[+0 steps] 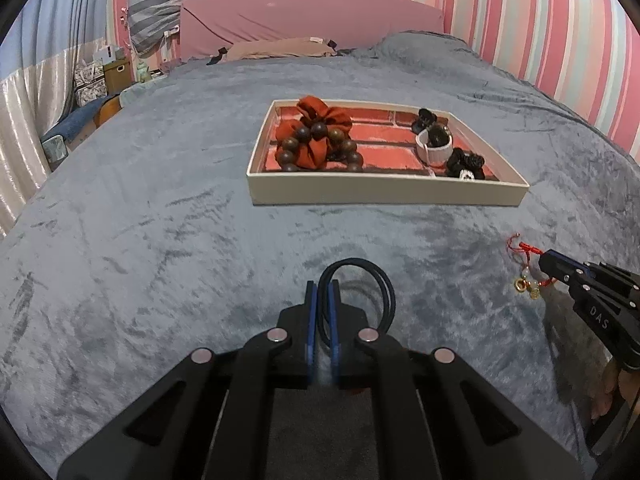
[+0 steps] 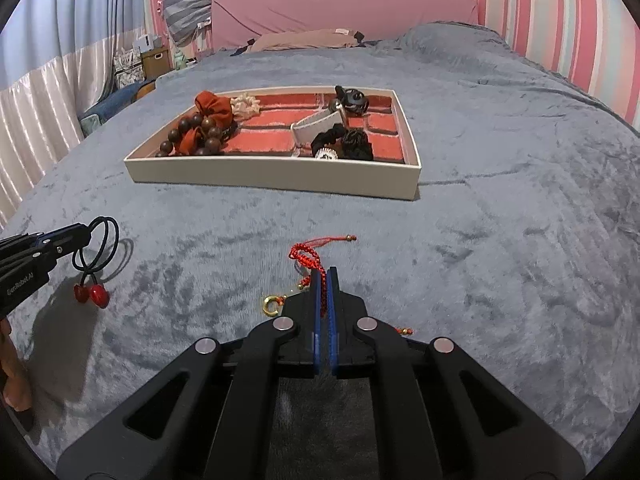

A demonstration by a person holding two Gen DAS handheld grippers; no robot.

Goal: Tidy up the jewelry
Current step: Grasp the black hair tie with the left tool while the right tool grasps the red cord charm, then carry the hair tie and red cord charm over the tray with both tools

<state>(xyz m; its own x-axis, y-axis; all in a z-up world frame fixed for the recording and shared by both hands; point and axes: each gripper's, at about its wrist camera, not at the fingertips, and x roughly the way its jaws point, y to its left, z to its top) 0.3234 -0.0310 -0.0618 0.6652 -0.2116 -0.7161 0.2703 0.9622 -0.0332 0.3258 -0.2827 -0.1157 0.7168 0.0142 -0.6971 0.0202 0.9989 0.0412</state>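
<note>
My left gripper (image 1: 323, 286) is shut on a black hair tie (image 1: 366, 280) just above the grey bedspread; in the right wrist view that hair tie (image 2: 102, 240) hangs from the left gripper (image 2: 86, 234) with two red cherry beads (image 2: 93, 294) below. My right gripper (image 2: 325, 274) is shut on a red cord bracelet (image 2: 305, 258) with a gold charm (image 2: 272, 305); the left wrist view shows the bracelet (image 1: 530, 276) at the right gripper (image 1: 545, 259). Beyond both sits a white tray (image 1: 384, 190) with a red lining.
The tray (image 2: 272, 174) holds a rust scrunchie (image 1: 320, 120), brown wooden beads (image 1: 316, 144), a white band (image 1: 434, 150) and black hair pieces (image 1: 466, 162). Pillows and a pink headboard (image 1: 312, 16) lie beyond. Striped walls stand to the right, curtains to the left.
</note>
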